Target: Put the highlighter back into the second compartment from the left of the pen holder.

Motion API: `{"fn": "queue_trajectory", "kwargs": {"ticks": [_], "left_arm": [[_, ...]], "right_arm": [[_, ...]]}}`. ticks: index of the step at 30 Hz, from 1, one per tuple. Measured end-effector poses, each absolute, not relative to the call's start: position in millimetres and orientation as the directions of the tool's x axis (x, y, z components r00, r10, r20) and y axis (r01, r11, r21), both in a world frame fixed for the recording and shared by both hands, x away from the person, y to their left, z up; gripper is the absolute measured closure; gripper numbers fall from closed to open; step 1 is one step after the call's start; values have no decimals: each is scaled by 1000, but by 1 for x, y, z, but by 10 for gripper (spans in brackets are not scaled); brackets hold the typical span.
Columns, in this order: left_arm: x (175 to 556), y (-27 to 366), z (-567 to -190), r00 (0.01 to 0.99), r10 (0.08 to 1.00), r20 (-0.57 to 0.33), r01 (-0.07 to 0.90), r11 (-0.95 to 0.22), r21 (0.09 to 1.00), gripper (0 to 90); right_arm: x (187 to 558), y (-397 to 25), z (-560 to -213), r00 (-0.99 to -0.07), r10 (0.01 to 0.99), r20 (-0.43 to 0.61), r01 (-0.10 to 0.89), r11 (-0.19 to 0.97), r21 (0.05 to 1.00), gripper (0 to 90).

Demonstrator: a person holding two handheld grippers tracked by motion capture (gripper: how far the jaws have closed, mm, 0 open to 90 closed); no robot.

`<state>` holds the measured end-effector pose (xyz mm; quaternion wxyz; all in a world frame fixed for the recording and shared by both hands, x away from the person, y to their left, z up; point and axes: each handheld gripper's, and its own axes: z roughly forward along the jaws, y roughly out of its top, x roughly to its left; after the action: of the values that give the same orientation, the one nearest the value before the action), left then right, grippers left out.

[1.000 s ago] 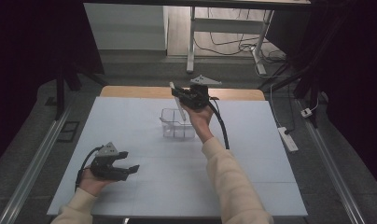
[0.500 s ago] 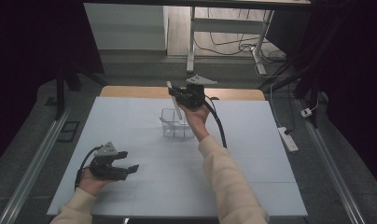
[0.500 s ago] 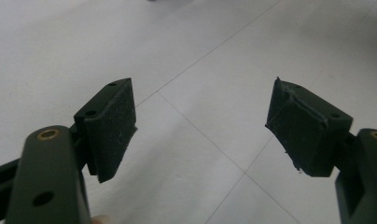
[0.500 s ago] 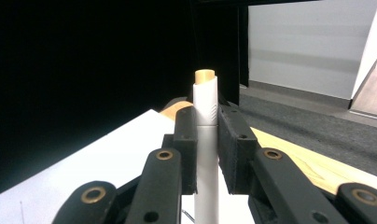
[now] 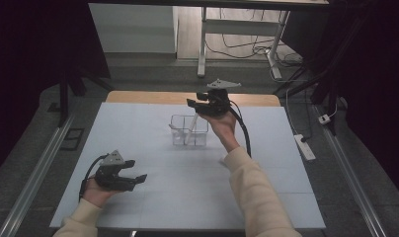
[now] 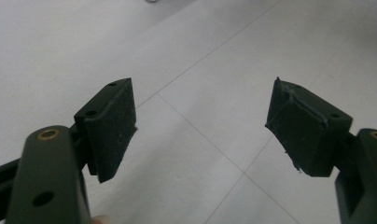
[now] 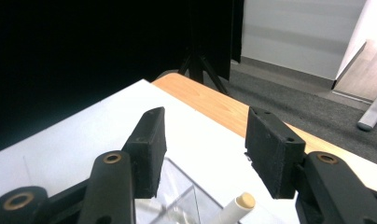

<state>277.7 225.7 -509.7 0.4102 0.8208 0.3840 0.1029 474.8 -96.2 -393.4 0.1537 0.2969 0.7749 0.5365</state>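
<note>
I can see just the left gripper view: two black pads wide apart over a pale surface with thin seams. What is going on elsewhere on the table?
Observer: Across the table a clear box with compartments stands on the white table, and a white stick leans inside it.
Operator: Where is the other hand-held gripper?
Observer: The right hand-held gripper is raised above the box's far side, jaws apart, with nothing between them.
Operator: And my own?
Observer: The left hand-held gripper sits low near the table's front-left, pointing right, well apart from the box.
</note>
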Motion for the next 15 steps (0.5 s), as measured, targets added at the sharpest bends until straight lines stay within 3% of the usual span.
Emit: {"fn": "queue_trajectory", "kwargs": {"ticks": [15], "left_arm": [[277, 224, -510, 686, 714, -142, 547, -376, 748, 239]], "right_arm": [[463, -127, -398, -784, 615, 83, 301, 260, 918, 473]]}}
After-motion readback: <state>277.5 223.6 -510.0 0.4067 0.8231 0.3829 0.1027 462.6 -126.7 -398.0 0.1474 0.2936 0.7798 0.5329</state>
